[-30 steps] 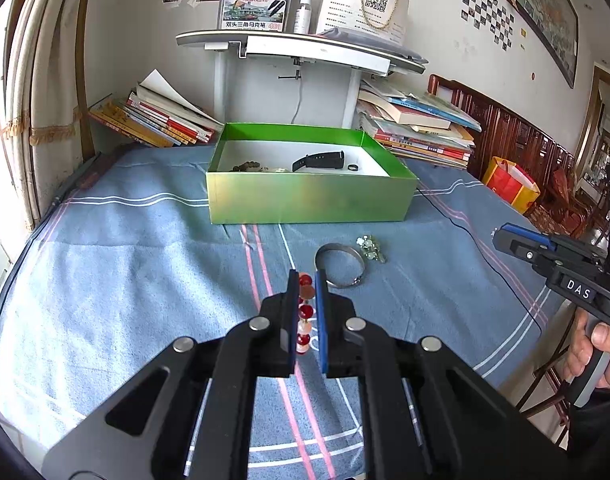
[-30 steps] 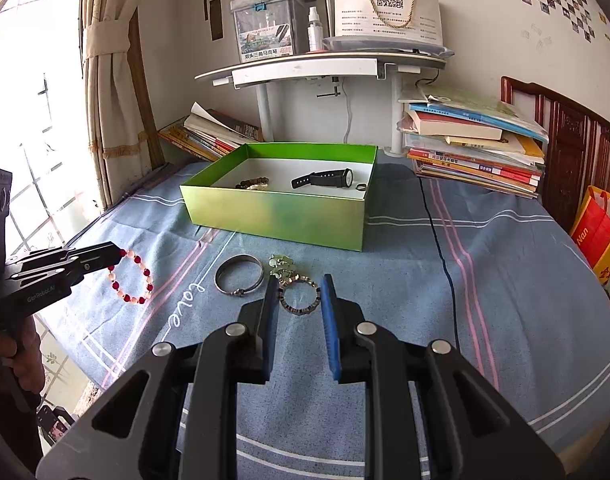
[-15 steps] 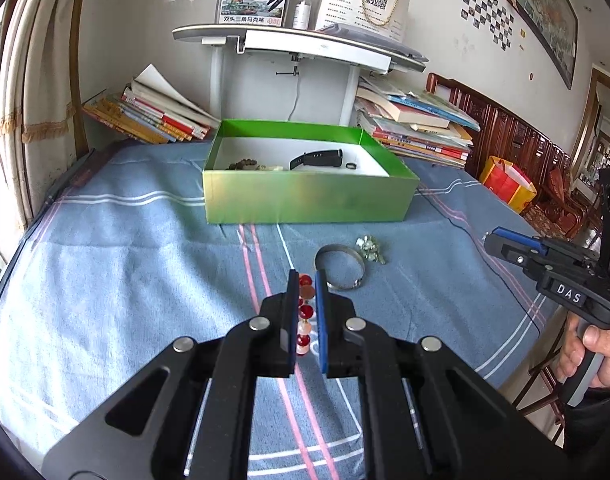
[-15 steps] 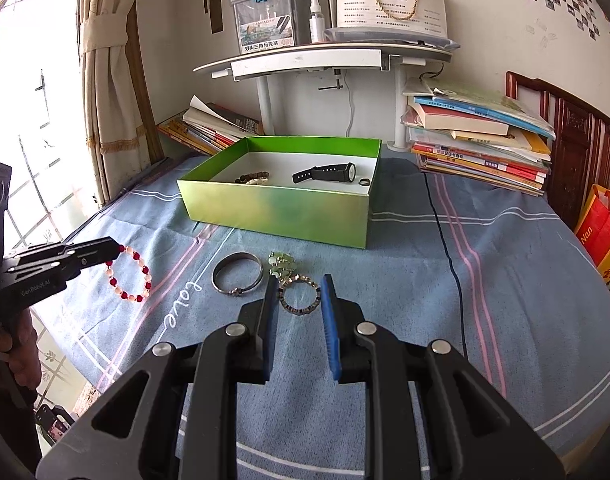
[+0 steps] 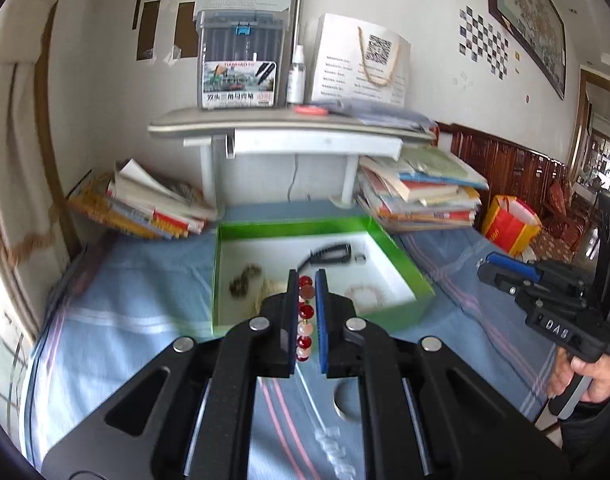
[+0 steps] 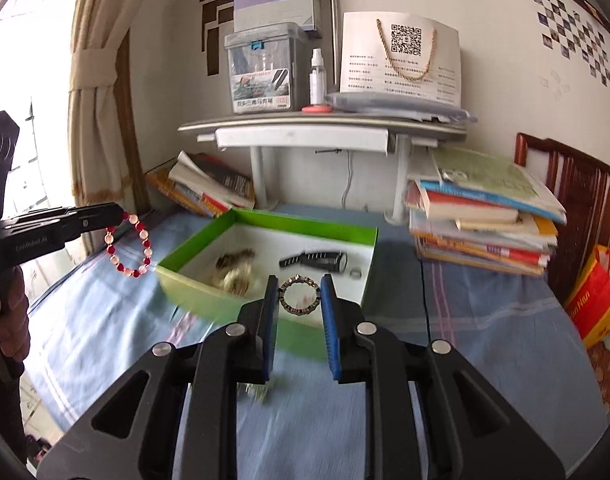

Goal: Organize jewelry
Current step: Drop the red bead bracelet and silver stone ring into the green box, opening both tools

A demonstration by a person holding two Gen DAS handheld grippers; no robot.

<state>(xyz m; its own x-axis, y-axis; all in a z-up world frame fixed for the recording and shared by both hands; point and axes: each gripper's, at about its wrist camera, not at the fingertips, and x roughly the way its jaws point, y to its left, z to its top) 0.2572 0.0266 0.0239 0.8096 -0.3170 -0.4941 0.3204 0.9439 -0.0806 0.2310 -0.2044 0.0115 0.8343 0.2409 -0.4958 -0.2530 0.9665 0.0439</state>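
My left gripper point(image 5: 306, 277) is shut on a red and pink bead bracelet point(image 5: 305, 312), held in the air in front of the green box point(image 5: 421, 280). The bracelet hangs from the left gripper in the right wrist view point(image 6: 130, 246). My right gripper point(image 6: 298, 286) is shut on a dark studded ring bracelet point(image 6: 299, 295), held above the box's near wall point(image 6: 193, 292). Inside the box lie a black watch point(image 6: 315, 260), a small ring point(image 6: 356, 273), a brown bead bracelet point(image 5: 245, 278) and a pale bracelet point(image 5: 363, 294).
A silver bangle point(image 5: 345, 406) lies on the blue bedspread point(image 5: 117, 292) under my left gripper. Book stacks point(image 6: 485, 220) flank a white desk shelf point(image 6: 321, 128) behind the box. A red and yellow bag point(image 6: 597, 296) stands at the right.
Both grippers have risen and moved forward toward the green box, each carrying its bracelet. The box now looks much closer and I see into it from above.
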